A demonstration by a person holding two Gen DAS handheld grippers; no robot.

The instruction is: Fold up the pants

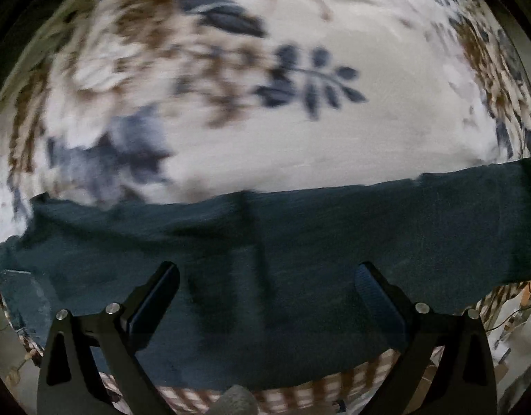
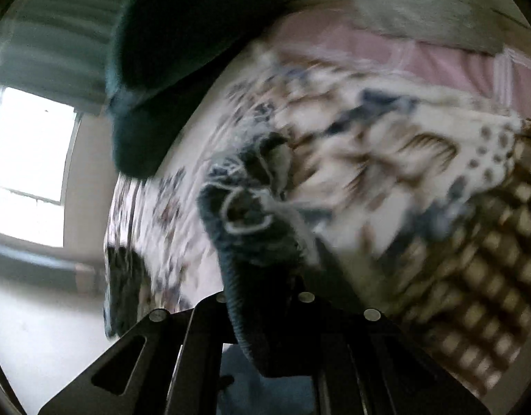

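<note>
In the left wrist view, the dark blue pants (image 1: pixel 265 269) lie flat in a wide band across the lower half of the frame, from the left edge to the right edge. They rest on a bed cover (image 1: pixel 369 131) that is white with blue and brown leaves, which fills the upper half. The left gripper (image 1: pixel 265 276) hangs over the middle of the pants. Its jaws are spread wide apart with nothing between them. It looks ready to come down and pinch the cloth, so I think it is looking for a place to grab.

In the right wrist view, a bright window (image 2: pixel 26 169) shows at the far left of the frame. Next to it, in the upper left, a dark floppy piece of cloth (image 2: pixel 168 69) hangs in the air; it looks like part of the pants, lifted up. In the lower middle, the right gripper (image 2: pixel 265 311) has its jaws pulled in close on a bunched ribbed band (image 2: pixel 244 235) with a pale cord (image 2: pixel 248 214), probably the waist of the pants. It seems to hold this end up so the pants can be folded over. To the right lies the bed cover (image 2: pixel 421 159) with its checked edge. The picture is blurry, so small things are hard to tell.
</note>
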